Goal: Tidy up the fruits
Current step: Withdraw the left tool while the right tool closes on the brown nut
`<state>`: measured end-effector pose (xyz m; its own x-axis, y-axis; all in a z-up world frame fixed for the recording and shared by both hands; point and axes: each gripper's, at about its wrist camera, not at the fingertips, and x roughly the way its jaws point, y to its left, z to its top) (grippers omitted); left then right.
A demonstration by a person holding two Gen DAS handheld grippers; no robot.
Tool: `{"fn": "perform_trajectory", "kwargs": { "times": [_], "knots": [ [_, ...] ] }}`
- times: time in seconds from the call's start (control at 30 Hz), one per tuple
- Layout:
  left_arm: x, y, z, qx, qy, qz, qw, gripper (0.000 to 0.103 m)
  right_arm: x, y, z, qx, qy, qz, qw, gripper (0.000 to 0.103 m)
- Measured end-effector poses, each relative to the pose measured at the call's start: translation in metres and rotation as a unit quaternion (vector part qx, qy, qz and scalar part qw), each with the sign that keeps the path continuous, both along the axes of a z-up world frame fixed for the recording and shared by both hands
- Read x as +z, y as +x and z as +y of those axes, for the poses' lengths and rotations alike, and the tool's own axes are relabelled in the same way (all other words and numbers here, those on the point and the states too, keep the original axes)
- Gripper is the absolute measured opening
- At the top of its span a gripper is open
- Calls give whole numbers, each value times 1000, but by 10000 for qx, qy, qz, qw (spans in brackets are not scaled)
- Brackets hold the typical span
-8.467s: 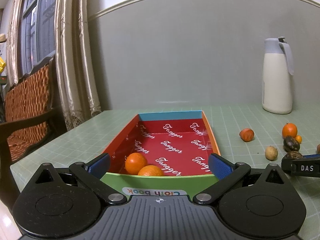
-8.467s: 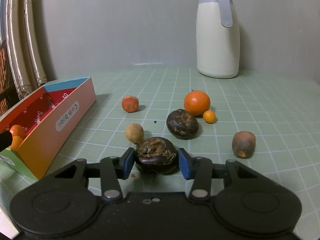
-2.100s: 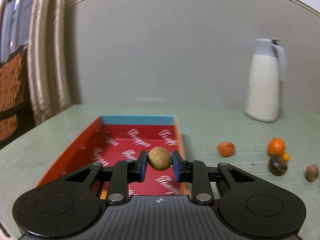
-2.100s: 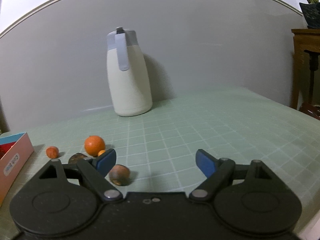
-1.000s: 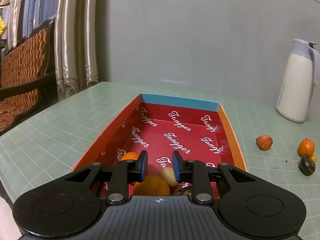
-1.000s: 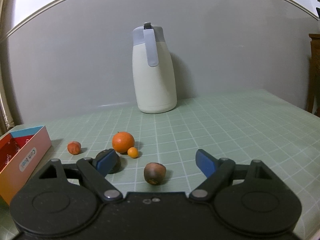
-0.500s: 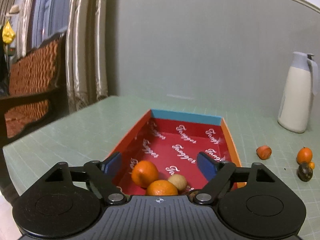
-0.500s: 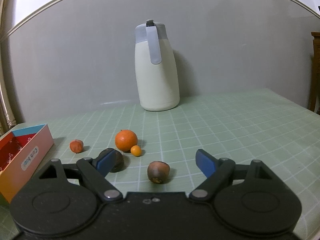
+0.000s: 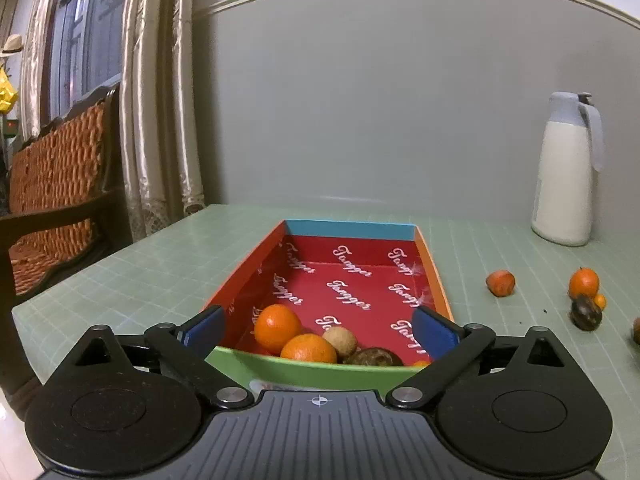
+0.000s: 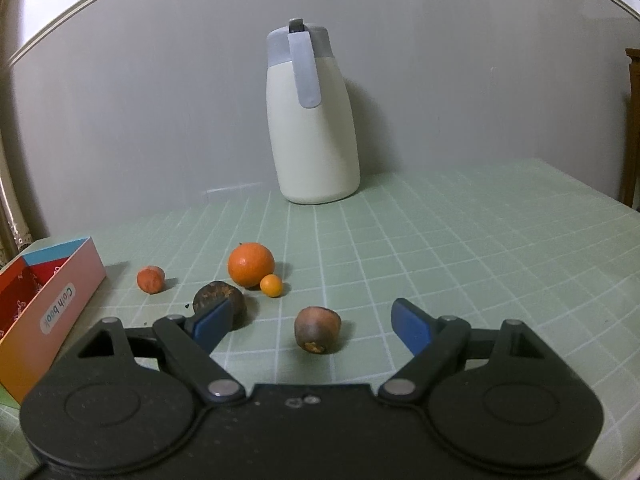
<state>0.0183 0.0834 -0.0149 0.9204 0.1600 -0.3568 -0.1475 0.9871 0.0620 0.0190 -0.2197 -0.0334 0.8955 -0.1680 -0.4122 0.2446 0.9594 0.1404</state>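
With my left gripper [image 9: 318, 326] just sprung wide and empty over the box [image 9: 434, 276] and my right gripper [image 10: 310, 322] wide and empty before the brown fruit [image 10: 317, 329], a skewed closing could roll that fruit away.

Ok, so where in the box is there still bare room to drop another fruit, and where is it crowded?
The far half of the box, up to its blue end wall, is bare red floor. The near end is crowded: two oranges, a tan fruit and a dark fruit bunch against the green wall. Outside, the table right of the loose fruit is bare.
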Motion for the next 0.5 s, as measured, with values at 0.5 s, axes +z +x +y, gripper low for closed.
{"fn": "perform_trajectory", "kwargs": {
  "times": [0.5],
  "knots": [
    [-2,-11,12,164,127,-58,9998,103,-10,22,-5,-46,149,427,9990,59]
  ]
}}
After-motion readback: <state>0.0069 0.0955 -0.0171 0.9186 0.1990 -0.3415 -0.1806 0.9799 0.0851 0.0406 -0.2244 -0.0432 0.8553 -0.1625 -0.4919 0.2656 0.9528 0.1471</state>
